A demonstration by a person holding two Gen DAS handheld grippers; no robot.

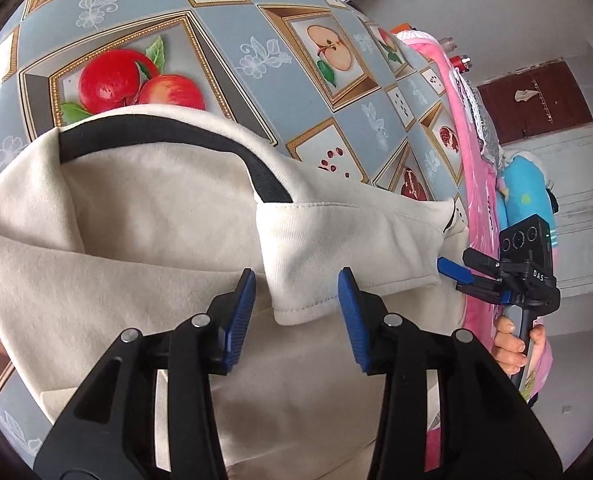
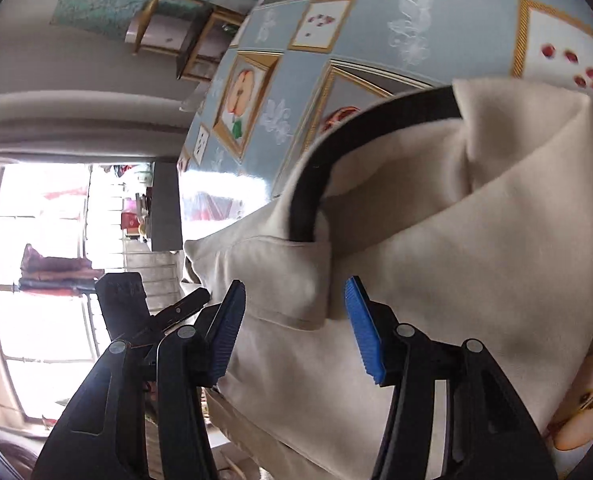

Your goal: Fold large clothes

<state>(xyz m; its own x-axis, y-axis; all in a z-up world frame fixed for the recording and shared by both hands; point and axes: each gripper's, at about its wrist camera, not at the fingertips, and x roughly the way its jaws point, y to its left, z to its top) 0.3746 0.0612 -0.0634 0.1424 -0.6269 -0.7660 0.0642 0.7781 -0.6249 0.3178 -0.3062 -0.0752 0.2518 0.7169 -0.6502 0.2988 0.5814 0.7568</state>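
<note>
Cream fleece garment with a black neckband (image 1: 144, 216) lies on the fruit-patterned oilcloth table (image 1: 224, 28); its folded cuff sits between the left gripper (image 1: 296, 300)'s parted fingers, untouched. Right view: the right gripper (image 2: 294, 312) is spread too, a folded hem lying loose between its blue pads (image 2: 364, 332).

The left wrist camera looks steeply down along its fingers, very near the cream garment (image 1: 136, 240) on the table (image 1: 224, 24) — toward the table's far edge. The right wrist camera (image 1: 526, 240), at the table's right edge, faces the same garment (image 2: 456, 260) and black collar band (image 2: 376, 128) — both views share them.
</note>
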